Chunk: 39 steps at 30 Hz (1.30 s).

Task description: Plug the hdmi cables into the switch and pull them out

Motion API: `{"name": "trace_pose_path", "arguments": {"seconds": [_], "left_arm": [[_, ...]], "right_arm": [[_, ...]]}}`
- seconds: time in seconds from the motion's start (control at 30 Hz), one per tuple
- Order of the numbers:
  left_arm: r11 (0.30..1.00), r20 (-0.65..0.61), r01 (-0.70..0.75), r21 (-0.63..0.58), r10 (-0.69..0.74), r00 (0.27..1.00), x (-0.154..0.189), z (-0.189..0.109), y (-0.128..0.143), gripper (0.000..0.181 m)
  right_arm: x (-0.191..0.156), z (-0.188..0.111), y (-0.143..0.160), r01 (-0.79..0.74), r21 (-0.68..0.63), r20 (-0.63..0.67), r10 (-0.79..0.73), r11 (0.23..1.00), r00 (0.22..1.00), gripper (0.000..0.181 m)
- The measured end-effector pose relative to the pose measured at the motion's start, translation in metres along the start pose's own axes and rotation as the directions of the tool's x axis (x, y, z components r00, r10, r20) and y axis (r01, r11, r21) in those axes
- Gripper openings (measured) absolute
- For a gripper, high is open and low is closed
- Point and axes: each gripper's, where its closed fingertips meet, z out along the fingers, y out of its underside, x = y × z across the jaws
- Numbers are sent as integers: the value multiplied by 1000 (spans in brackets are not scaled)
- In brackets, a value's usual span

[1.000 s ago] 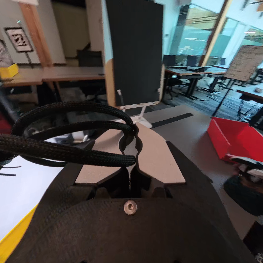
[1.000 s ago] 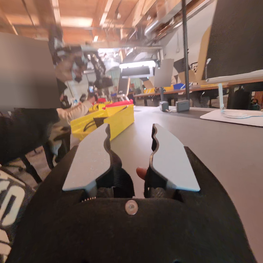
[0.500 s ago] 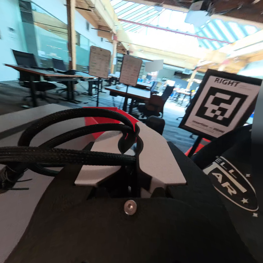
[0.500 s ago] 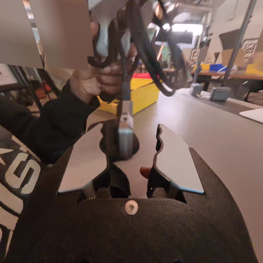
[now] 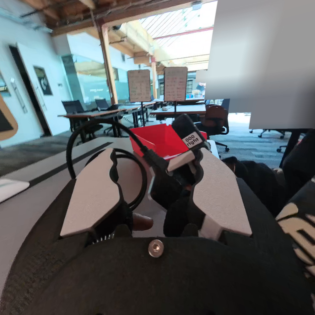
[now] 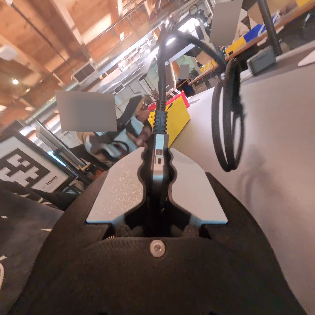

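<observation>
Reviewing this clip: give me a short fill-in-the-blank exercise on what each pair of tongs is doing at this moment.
1. The right tongs are ____ on the silver switch.
2. The left tongs are ____.
3. The bin beyond the left tongs is ____.
4. The coiled cable hangs over the ____.

Missing words: shut; open; red; table

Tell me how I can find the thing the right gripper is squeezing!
Start at the grey table, then the right gripper low in its own view. Between its pale fingers sits a slim silver switch, the only metal block there, with a black cable rising from its top.
</observation>
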Motion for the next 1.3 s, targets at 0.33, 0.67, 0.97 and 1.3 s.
{"name": "trace_pose_path", "arguments": {"seconds": [0.33,0.67,0.97,1.3], "left_arm": [[805,-4,-482,-347,512,859,8,15,78,87],[794,-60,-477,-376,492,868,16,13,86,56],[955,-74,-154,-253,140,987,16,-3,66,55],[918,-208,-176,-355,106,972,36,-5,87,55]], "right_arm": [[2,-2,5,-255,-32,87,257,966,963,24],[-11,2,13,-90,-73,94,97,993,991,33],[-36,-12,-5,762,-15,-176,-752,647,635,64],[-32,1,33,794,-184,-28,-811,579,585,57]]}}
